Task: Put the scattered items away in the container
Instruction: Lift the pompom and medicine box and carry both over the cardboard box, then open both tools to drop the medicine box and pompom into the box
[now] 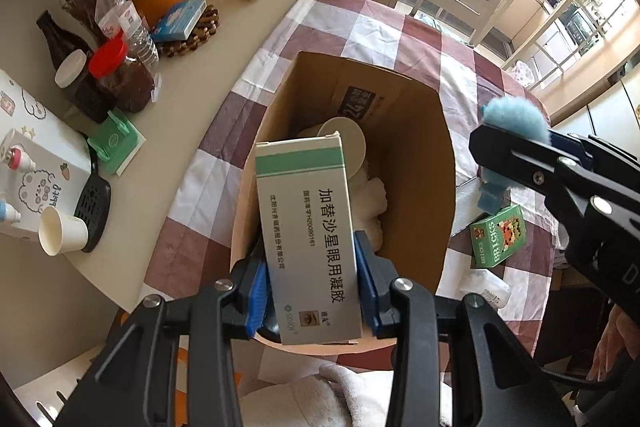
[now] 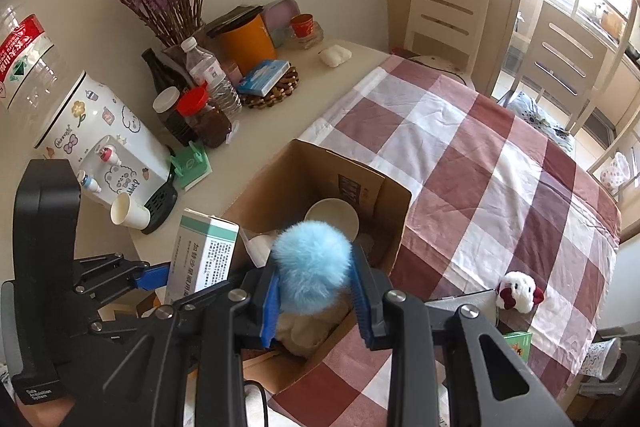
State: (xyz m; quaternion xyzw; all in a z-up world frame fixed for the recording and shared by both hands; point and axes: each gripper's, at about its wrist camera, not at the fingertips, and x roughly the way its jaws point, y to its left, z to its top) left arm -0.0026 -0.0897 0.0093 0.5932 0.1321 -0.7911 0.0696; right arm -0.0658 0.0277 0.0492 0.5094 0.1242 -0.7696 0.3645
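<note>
Fingers [image 1: 262, 291] level, perhaps, around medicine box [image 1: 310, 239]

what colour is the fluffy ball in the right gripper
Light blue; the fluffy ball shows best in the right wrist view.

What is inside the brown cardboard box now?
Inside the brown cardboard box lie a round cream paper cup and crumpled white tissue. The held white-green medicine carton covers the rest.

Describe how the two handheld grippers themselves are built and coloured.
Both the left gripper and right gripper are matte black linkage frames joined by silver round-head screws, with blue ribbed pads on the fingers. A thin black cable trails below the right one. White lettering marks the left handle body.
</note>
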